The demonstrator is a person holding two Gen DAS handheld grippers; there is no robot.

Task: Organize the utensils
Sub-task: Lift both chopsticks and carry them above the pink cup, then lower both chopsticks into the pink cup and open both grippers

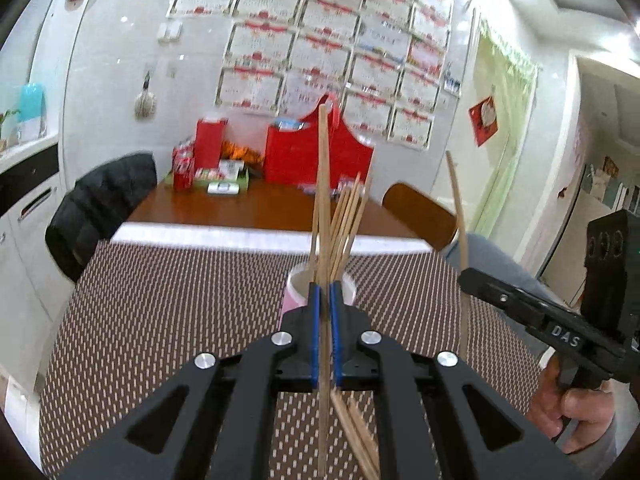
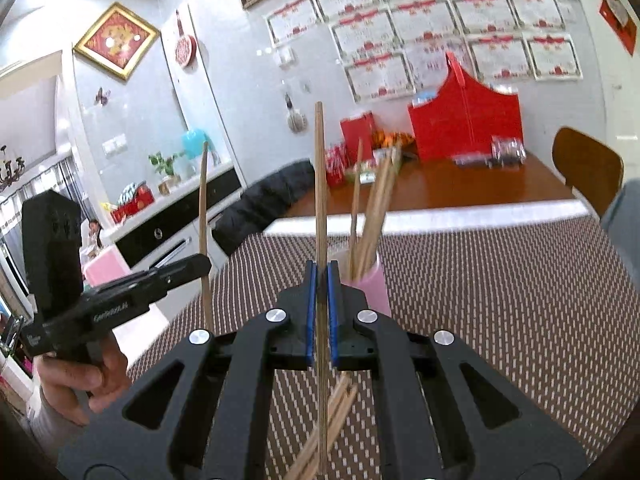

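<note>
You were midway through gathering chopsticks into the cup, each tool carrying one. Nearest you, loose chopsticks (image 1: 352, 428) lay on the woven mat (image 1: 160, 320) under the tools, not yet collected. Your left gripper (image 1: 325, 292) was closed on an upright chopstick (image 1: 323, 184), pinched between its blue pads (image 1: 316, 320); your right gripper (image 2: 322, 276) likewise clamped its own chipped-topped stick (image 2: 320, 184), standing vertical. Each tool showed in the other's view, off to the side with its stick raised.

Just beyond both sets of fingertips stood the pink cup (image 2: 374, 284), already holding a leaning bundle of sticks (image 2: 376, 208). By my reading, the next move called for carrying one stick over the rim, lowering its tip among the bundle without tipping the cup, then letting go, one tool at a time.

"DAS" read on the right tool's body (image 1: 566, 336); the lettering on the left tool's body was too blurred. Farther off, on the wooden table (image 1: 256, 204), red boxes (image 1: 320, 160) and wall certificates (image 1: 304, 40) bore print too small to read.
</note>
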